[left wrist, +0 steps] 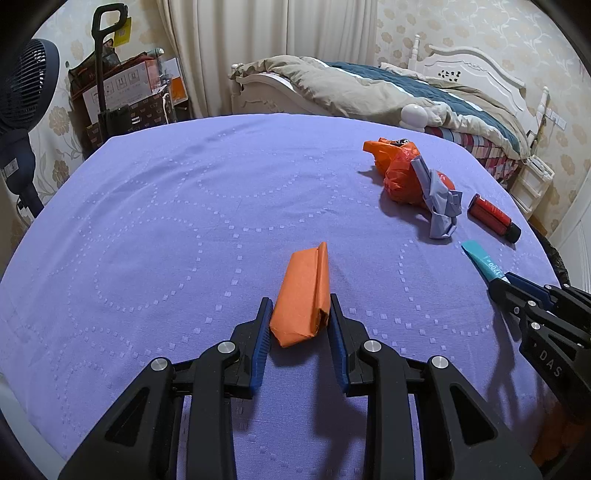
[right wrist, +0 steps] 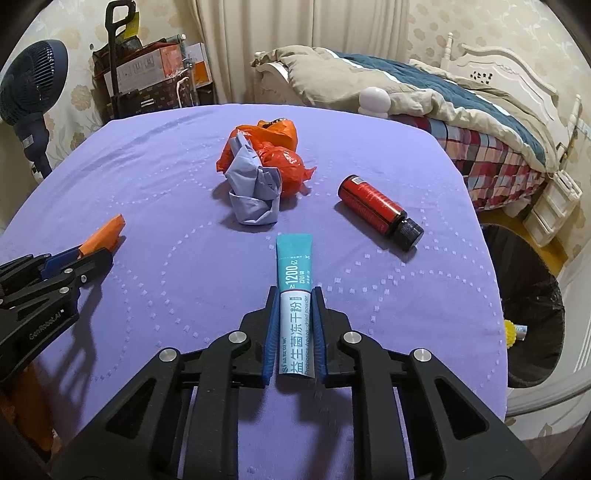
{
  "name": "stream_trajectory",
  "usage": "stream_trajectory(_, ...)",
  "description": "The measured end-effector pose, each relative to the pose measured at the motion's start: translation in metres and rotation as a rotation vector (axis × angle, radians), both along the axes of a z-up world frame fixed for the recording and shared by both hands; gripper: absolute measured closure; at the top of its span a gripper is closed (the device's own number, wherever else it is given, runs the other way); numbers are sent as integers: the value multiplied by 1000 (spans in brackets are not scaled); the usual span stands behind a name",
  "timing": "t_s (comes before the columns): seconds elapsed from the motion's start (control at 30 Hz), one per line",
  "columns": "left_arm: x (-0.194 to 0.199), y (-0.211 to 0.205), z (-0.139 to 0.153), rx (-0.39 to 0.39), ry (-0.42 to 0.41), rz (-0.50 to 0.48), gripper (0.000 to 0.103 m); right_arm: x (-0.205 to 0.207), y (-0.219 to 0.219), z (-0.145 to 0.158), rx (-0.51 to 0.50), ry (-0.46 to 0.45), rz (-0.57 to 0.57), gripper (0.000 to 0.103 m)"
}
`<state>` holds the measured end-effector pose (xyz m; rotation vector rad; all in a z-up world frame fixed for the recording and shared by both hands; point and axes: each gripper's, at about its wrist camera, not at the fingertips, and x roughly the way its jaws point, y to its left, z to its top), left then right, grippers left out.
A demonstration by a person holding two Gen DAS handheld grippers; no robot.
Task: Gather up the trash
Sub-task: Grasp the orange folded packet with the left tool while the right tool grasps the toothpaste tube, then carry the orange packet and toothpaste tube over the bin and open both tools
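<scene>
The bin (right wrist: 532, 314) is cut off by the worktop (right wrist: 147, 206) edge, and the small things inside it are too small to tell. The fan (left wrist: 26, 85) runs off the frame's left edge. Box (left wrist: 122, 85) print is unreadable. Crumpled paper (left wrist: 439, 199) hides part of the orange bag (left wrist: 399, 173).

— What surrounds the purple-clothed worktop (left wrist: 147, 221)?
— Floral beige wallpaper (right wrist: 480, 22) and cream pleated curtains (left wrist: 258, 44) at twelve o'clock. A white carved bed (left wrist: 476, 70) with rumpled tan-and-teal bedding (right wrist: 424, 99) lies at two o'clock.
— And at ten o'clock?
— A dark blue standing fan (left wrist: 26, 96) beside stacked cardboard boxes (right wrist: 147, 74).
</scene>
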<state>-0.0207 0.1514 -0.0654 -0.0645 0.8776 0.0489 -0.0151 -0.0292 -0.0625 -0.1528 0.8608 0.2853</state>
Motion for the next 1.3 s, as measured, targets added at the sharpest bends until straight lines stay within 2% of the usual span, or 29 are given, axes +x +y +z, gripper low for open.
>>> stream_trajectory(0.4, -1, -4, 6, 4, -18, -3, 73, -7, -14, 8, 32, -21, -20, 87)
stream_trajectory(0.6, -1, -20, 13, -26, -33, -45, 73, -10, -35, 17, 53, -44, -64, 87)
stream_trajectory(0.9, 13, -80, 33, -32, -97, -171, 73, -7, -86, 31, 75, -90, -182, 87)
stream_trajectory(1.3, 48, -182, 44, -47, -142, -361, 73, 17, -184, 37, 65, -135, -398, 87)
